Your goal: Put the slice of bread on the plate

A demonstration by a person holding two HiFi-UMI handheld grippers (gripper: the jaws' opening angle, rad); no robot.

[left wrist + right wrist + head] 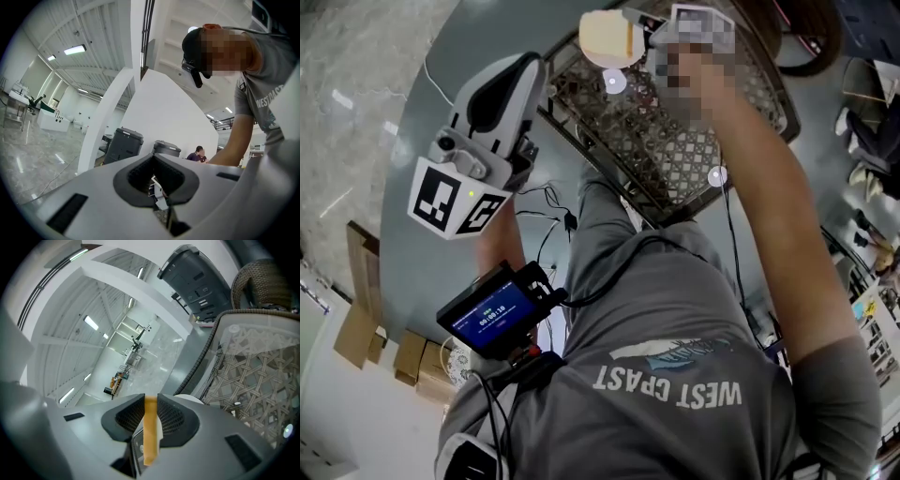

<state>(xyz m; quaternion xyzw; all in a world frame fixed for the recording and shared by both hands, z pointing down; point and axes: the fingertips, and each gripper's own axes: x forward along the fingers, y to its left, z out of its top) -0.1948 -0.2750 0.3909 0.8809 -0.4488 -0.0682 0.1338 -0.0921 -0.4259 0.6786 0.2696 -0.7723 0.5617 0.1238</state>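
In the head view, the slice of bread [609,39] is seen held up at the tip of the right gripper [639,39], above the far edge of the woven tray [675,150] that rests on the grey worktop [487,37]. No plate can be made out with certainty here, so a misplaced drop onto the lattice is judged the main risk. The left gripper [502,98] is held well apart from the bread, raised and turned up toward the head.

In the left gripper view, the jaws of the left gripper [161,187] are seen closed together with nothing between them. No help from this side is to be expected if the slice slips.

In the right gripper view, the right gripper [151,413] is clamped on the slice of bread [150,437], which stands edge-on between the two pads and juts out past them. Soft crumb may be crushed or torn by the clamp. A white rounded rim [190,401] shows just behind one jaw; whether it is the plate cannot be told.
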